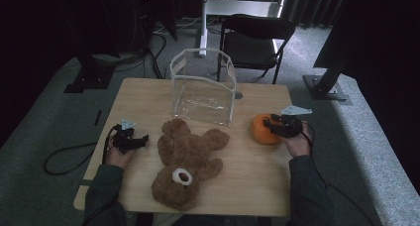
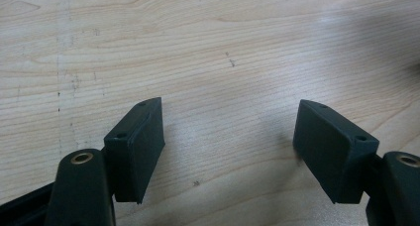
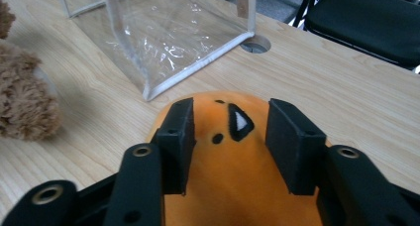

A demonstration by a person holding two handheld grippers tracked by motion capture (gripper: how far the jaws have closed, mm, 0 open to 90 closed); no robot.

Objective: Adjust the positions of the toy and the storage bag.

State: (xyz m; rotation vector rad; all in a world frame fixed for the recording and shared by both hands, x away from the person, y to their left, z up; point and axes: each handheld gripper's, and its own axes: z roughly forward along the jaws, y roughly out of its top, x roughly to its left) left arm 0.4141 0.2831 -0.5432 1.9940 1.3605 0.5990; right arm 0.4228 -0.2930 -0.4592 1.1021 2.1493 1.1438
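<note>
We are holding the right gripper (image 1: 275, 124) over the orange plush toy (image 1: 262, 129), which is lying on the wooden table (image 1: 247, 181) near its right edge, just right of the clear plastic bag (image 1: 203, 87). In the right gripper view the jaws are standing partly apart on either side of the orange plush toy's (image 3: 233, 171) top, with its small black beak and eye dots between them; whether the pads are actually pressing the fabric we cannot quite tell, though they seem to be resting loose. We are resting the left gripper (image 1: 136, 139) near the table's left edge, its jaws wide apart over bare wood and gripping nothing. The brown teddy bear (image 1: 185, 161) is lying on its back between our hands.
</note>
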